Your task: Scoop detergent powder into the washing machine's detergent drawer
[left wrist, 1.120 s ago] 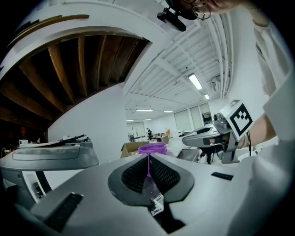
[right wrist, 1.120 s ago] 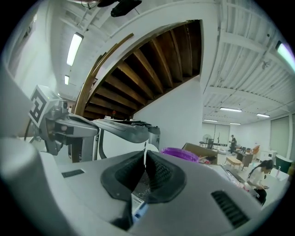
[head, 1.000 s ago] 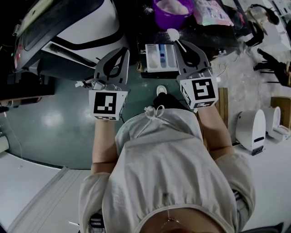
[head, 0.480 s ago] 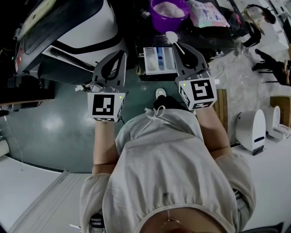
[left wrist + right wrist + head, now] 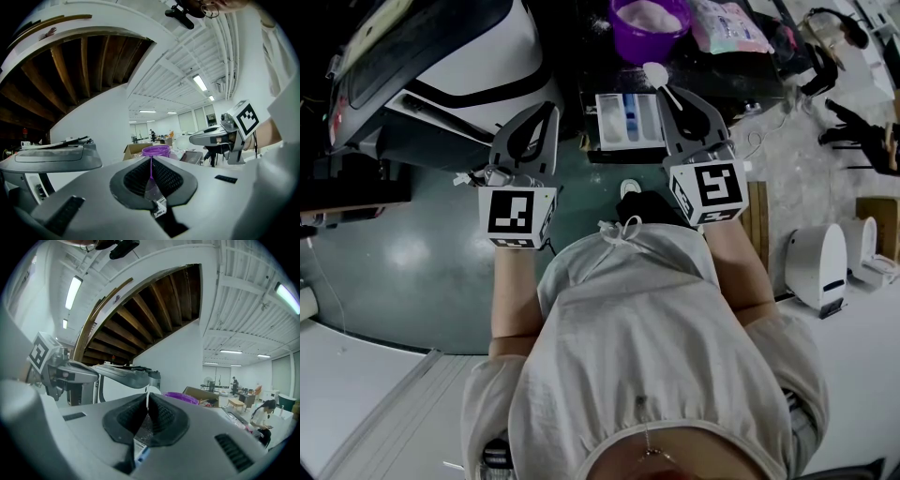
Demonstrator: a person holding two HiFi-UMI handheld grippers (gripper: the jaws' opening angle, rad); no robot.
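Detergent powder (image 5: 647, 13): heaped white in a purple tub (image 5: 642, 47) at the top of the head view, just beyond the drawer's far end
Detergent drawer (image 5: 607, 120): lies open-topped just beside the washing machine (image 5: 459, 56), between the tub and the person; its compartments face up and the middle one shows blue
Scoop (image 5: 656, 72): a small white spoon, its bowl poised between the tub's near wall and the drawer's far edge; whether it carries powder cannot be told from here
Right gripper (image 5: 671, 96): jaws closed tight on the scoop's handle, with the bowl standing out past the tips toward the tub; its own view shows the white bowl just above the pinched pads
Left gripper (image 5: 551, 108): jaws pressed together with nothing between them, only a sliver of the purple tub showing through the slit; it hangs to the left of the drawer, near the machine, and takes no part
Step in hand: by the look of it, the carry between tub and drawer, with the scoop at the halfway point
Next move: if the scoop is loaded, a short, level draw back over one compartment, then a roll of the wrist to tip it out; if it is empty, a forward dip into the tub. Either way the grip on the thin handle must hold so the bowl does not swing and spill onto the dark surface around the drawer
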